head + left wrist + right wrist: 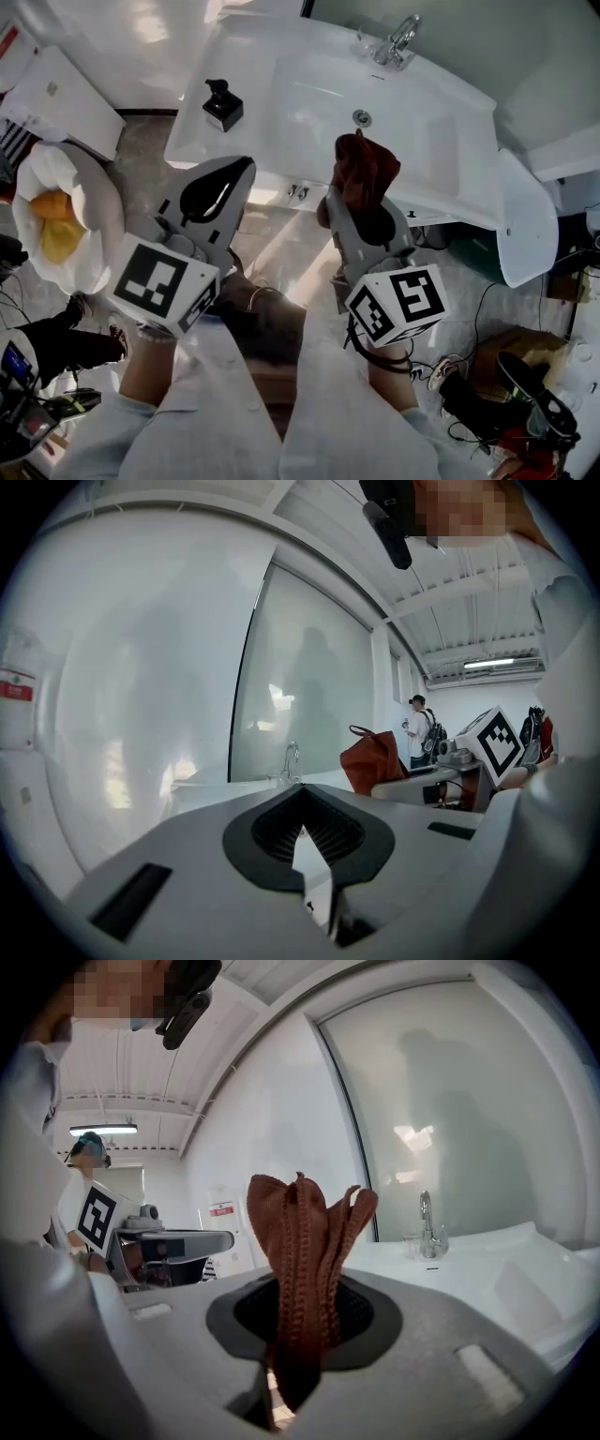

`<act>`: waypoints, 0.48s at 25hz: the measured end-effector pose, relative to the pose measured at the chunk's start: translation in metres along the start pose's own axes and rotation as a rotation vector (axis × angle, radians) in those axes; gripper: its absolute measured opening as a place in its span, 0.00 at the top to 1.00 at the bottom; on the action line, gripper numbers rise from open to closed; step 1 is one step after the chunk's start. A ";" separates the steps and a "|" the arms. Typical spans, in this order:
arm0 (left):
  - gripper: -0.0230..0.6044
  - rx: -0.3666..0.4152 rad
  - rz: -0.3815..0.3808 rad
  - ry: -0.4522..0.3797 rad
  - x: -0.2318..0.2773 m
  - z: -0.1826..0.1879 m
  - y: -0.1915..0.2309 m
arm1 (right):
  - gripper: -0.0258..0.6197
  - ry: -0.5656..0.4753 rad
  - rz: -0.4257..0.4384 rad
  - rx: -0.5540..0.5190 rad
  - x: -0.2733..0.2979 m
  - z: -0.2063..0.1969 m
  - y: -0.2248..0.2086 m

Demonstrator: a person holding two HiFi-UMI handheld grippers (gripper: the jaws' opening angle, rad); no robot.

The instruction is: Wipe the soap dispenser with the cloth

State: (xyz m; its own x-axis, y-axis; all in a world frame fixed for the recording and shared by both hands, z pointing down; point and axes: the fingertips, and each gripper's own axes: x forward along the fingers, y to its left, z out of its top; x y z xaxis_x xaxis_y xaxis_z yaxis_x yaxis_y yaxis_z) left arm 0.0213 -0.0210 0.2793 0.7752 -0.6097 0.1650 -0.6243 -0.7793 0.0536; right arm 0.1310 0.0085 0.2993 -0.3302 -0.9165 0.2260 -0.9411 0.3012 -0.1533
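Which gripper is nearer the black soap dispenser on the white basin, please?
Left. The left gripper hangs just in front of the black soap dispenser; the right gripper, clamping a rust-brown knitted cloth, is farther to its right.

The cloth (302, 1241) is looking knitted and ribbed. The sink (441, 131) is gleaming glossy white, its tap (398, 39) shining metal.

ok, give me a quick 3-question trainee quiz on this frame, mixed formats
1. True or false: the left tool holds the cloth.
2. Where does the soap dispenser stand? A) on the floor B) on the left rim of the sink C) in the left tool
3. Fill in: the right tool is shut on the ____.
Key: 1 false; 2 B; 3 cloth.
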 end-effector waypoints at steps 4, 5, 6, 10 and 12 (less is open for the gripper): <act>0.96 -0.002 0.009 0.005 -0.010 -0.002 -0.019 | 0.83 -0.001 0.014 -0.001 -0.018 -0.004 0.003; 0.96 -0.007 0.009 0.006 -0.012 -0.001 -0.023 | 0.83 -0.001 0.018 0.001 -0.022 -0.005 0.005; 0.96 -0.012 0.010 0.006 -0.015 0.000 -0.026 | 0.83 -0.002 0.023 0.003 -0.025 -0.007 0.006; 0.96 -0.005 0.018 0.008 -0.025 0.003 -0.036 | 0.83 -0.008 0.038 0.017 -0.034 -0.011 0.014; 0.96 -0.001 0.019 0.012 -0.028 0.003 -0.039 | 0.83 -0.010 0.041 0.023 -0.037 -0.013 0.017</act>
State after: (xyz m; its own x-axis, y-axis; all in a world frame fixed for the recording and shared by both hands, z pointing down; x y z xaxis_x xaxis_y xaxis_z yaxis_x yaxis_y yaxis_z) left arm 0.0245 0.0261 0.2694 0.7622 -0.6224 0.1778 -0.6388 -0.7676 0.0515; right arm 0.1266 0.0511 0.3008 -0.3676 -0.9061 0.2094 -0.9249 0.3327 -0.1840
